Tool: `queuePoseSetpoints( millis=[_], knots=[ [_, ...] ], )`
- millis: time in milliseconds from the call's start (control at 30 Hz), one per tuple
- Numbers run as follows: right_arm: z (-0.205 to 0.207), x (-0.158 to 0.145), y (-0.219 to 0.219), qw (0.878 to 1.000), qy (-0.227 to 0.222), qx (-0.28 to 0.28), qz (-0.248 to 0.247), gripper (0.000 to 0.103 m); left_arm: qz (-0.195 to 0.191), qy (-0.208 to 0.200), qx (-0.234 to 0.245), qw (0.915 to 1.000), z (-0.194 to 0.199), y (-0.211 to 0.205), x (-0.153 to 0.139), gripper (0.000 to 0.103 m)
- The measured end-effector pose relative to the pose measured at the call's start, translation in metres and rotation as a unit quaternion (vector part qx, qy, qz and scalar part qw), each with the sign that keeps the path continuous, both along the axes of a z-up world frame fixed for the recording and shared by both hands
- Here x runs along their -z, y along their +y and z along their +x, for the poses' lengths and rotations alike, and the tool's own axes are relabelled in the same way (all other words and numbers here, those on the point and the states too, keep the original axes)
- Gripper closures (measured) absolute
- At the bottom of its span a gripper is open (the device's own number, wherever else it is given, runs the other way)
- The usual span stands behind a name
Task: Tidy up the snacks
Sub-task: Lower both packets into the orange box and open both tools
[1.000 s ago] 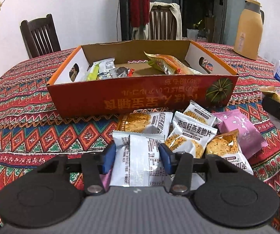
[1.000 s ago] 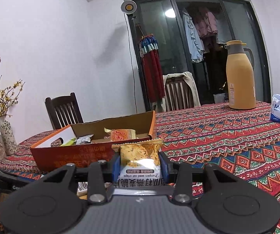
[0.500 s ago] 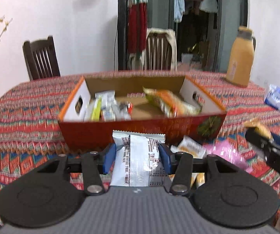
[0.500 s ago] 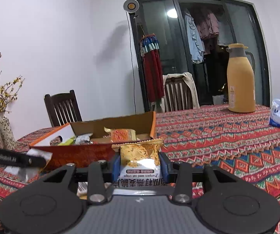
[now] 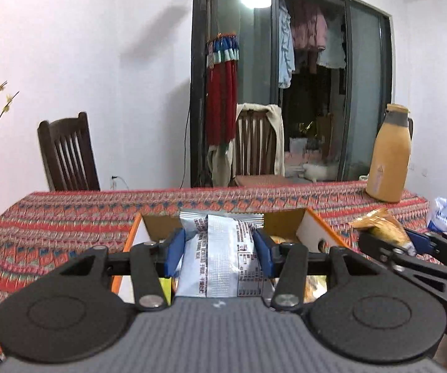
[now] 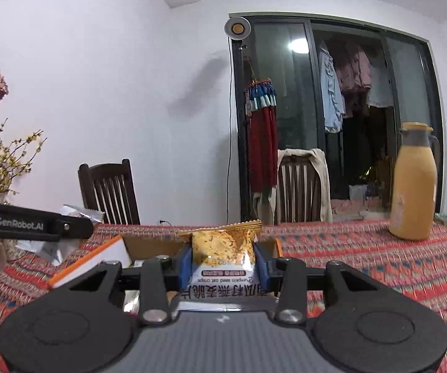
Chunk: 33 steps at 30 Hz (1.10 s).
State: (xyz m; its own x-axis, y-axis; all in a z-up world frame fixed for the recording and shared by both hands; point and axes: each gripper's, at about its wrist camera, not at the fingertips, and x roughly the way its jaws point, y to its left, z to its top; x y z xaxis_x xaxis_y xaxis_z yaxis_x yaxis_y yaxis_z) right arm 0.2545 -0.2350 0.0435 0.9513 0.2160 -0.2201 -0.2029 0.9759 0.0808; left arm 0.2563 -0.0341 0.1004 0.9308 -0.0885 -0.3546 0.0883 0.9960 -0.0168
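Right tongs (image 6: 222, 259) clamp a pumpkin seed oat crisp packet (image 6: 222, 256) between blue pads (image 6: 185, 264), crimped top edge upward, print upside down. Just beyond it, an orange-edged cardboard box (image 6: 99, 258) sits on the desk (image 6: 363, 258) under a red patterned cloth. Left tongs (image 6: 67, 225) reach in from the left edge, arm marked GenRobot.AI, gripping a silvery packet (image 6: 80, 214). Tan thermos jug (image 6: 413, 183) stands far right. Two dark wooden chairs (image 6: 108, 191) behind the desk; flower vase at left.

Bright indoor light — fisheye-bent edges
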Motion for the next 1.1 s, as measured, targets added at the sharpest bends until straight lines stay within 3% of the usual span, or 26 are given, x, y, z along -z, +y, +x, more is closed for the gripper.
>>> queuePoseSetpoints(
  millis=[167,300,367,600,833,900,933,967,1000,1100],
  knots=[
    [0.040,-0.007,0.019,1.000,-0.009,0.007,-0.014,0.063,-0.024,-0.013,-0.024,0.9994,0.031,0.012,0.001,0.053],
    [0.063,0.012,0.024,1.000,0.005,0.009,-0.017,0.063,-0.032,-0.015,-0.045,0.9984,0.050,0.024,0.022,0.053],
    [0.069,0.022,0.025,1.000,0.016,0.010,-0.025,0.063,-0.020,0.006,-0.050,0.9985,0.062,0.026,0.033,0.053],
    [0.074,0.032,0.027,0.999,0.035,0.009,-0.026,0.063,-0.011,0.036,-0.055,0.9978,0.072,0.028,0.054,0.053],
    [0.074,0.034,0.027,0.999,0.044,0.008,-0.024,0.062,-0.016,0.039,-0.067,0.9969,0.073,0.030,0.061,0.052],
    [0.074,0.033,0.024,0.999,0.044,0.012,-0.018,0.049,-0.022,0.029,-0.073,0.9967,0.070,0.032,0.058,0.038],
    [0.073,0.033,0.023,0.999,0.043,0.016,-0.015,0.028,-0.026,0.023,-0.078,0.9963,0.068,0.034,0.057,0.015],
    [0.072,0.032,0.021,0.999,0.038,0.023,-0.011,0.006,-0.029,0.013,-0.088,0.9956,0.066,0.036,0.056,0.000],
    [0.070,0.032,0.019,0.999,0.032,0.032,-0.007,0.000,-0.030,-0.002,-0.101,0.9945,0.062,0.037,0.055,0.000],
    [0.067,0.031,0.014,0.999,0.030,0.043,0.003,0.000,-0.033,-0.004,-0.103,0.9942,0.060,0.038,0.053,0.000]
  ],
)
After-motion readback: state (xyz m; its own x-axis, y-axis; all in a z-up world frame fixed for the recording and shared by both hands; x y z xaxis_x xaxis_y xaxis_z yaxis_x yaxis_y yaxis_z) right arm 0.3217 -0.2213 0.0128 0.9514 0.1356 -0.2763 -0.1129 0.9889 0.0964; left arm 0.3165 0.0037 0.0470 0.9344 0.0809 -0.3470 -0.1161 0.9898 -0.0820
